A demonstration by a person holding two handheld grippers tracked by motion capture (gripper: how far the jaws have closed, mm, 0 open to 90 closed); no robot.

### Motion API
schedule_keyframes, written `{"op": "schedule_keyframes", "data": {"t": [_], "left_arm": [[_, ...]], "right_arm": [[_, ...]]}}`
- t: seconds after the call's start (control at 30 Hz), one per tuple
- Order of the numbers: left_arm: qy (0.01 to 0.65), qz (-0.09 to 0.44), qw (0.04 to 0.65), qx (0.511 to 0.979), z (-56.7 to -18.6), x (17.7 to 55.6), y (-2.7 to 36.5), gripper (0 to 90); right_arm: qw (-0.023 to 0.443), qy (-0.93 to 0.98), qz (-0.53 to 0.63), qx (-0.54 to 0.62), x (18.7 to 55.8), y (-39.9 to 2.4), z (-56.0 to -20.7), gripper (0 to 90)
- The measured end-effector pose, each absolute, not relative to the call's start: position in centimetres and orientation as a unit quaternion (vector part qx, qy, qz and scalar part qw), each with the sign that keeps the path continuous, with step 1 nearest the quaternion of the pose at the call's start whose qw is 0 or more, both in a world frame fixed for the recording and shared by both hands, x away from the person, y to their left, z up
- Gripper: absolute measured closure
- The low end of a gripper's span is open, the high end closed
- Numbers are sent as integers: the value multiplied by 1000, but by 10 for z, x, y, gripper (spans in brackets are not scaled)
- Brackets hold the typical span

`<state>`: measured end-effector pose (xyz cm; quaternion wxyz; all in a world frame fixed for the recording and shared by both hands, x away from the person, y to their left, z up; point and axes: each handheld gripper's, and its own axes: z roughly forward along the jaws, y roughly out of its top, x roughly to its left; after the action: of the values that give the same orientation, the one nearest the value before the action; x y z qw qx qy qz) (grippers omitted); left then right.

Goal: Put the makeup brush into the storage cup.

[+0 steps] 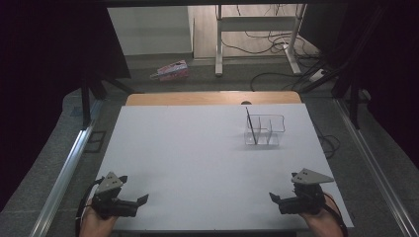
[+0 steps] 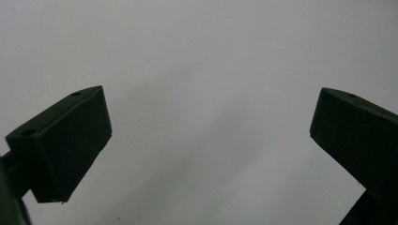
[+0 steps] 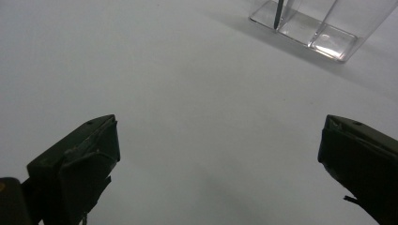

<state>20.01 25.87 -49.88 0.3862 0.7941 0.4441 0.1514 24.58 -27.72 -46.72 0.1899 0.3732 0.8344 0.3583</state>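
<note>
A clear plastic organiser (image 1: pixel 265 130) with several compartments stands on the white table (image 1: pixel 197 163) at the back right, and a thin dark pen (image 1: pixel 251 124) leans upright in its left compartment. In the right gripper view the organiser (image 3: pixel 324 28) and the pen's tip (image 3: pixel 279 11) sit at the top edge. My left gripper (image 1: pixel 143 200) rests near the front left corner, open, with nothing between its jaws (image 2: pixel 211 150). My right gripper (image 1: pixel 273 197) lies near the front right corner, also open and empty (image 3: pixel 218 164). Both are far from the organiser.
A wooden strip (image 1: pixel 212 98) runs along the table's far edge. Metal rails (image 1: pixel 64 177) flank the table on both sides. Beyond it the floor holds a pink box (image 1: pixel 170 70), a desk frame (image 1: pixel 257 29) and cables (image 1: pixel 276 47).
</note>
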Motion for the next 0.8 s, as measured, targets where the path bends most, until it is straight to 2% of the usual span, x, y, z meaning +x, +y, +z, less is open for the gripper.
{"op": "schedule_keyframes", "data": {"t": [0.8], "left_arm": [[445, 152, 385, 794, -499, 200, 259, 0]], "right_arm": [[200, 824, 349, 399, 229, -306, -469, 0]]}}
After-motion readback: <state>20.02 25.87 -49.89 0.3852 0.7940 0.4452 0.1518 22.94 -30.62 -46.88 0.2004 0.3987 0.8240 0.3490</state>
